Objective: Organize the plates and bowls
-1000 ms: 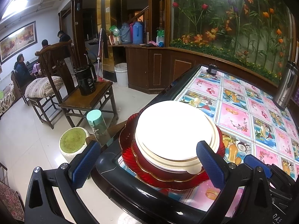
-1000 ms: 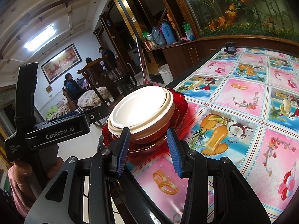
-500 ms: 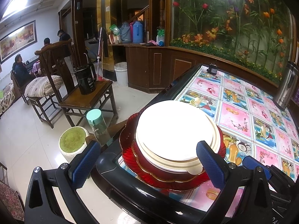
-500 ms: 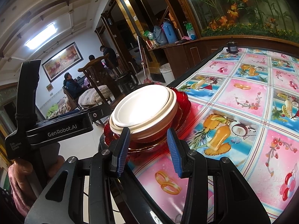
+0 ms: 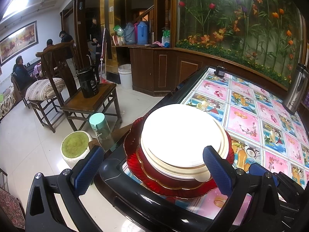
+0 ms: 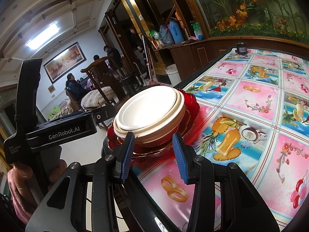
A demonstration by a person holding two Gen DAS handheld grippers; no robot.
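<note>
A stack stands at the near corner of the table: a red glass plate (image 5: 135,166) at the bottom, a dark red bowl (image 5: 154,172) on it, and cream and white plates (image 5: 181,133) on top. In the right wrist view the white plates (image 6: 148,110) sit over the red plate (image 6: 191,104). My left gripper (image 5: 152,168) is wide open, its fingers either side of the stack's near edge, holding nothing. My right gripper (image 6: 152,154) is open and empty, just short of the stack. The left gripper's body (image 6: 63,129) shows left of the stack.
The table (image 6: 251,100) has a fruit-patterned pink and blue cloth and a black rim (image 5: 146,199). A steel kettle (image 5: 295,92) stands at the far right, a small dark jar (image 6: 241,48) at the far end. Beside the table are a bottle (image 5: 99,127), a green-topped stool (image 5: 75,147) and wooden chairs (image 5: 87,100).
The right gripper has edged slightly closer to the stack. The left gripper and the stack have not visibly moved. A person has appeared in the doorway behind.
</note>
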